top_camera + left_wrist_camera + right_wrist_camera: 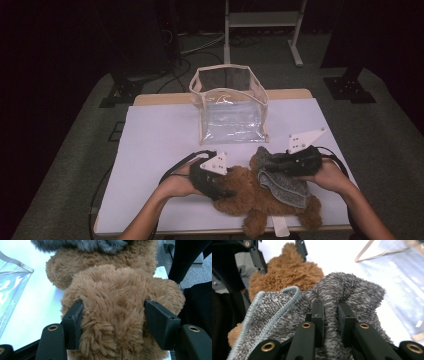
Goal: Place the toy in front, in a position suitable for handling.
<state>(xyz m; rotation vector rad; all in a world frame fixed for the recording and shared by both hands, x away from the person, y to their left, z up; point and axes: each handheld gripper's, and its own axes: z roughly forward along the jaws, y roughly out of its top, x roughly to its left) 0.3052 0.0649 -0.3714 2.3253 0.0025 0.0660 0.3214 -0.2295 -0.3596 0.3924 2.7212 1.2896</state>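
Two grips: left gripper [223, 192] clamps the bear [250, 197] steady while right gripper [331, 315] pinches its grey cloth [347, 290], likely dressing it.

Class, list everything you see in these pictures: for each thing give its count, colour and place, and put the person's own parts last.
Fluffy brown teddy bear: one, brown, near edge of table.
Grey fleecy cloth with pale stitched hem: one, grey, draped over the bear.
Clear plastic bag with beige trim: one, transparent, standing open at the far side.
White table cover: one, white, over the wooden table.
Metal frame: one, pale, on the floor behind.
Left gripper: one, black, clamped on the bear.
Right gripper: one, black, pinching the cloth.
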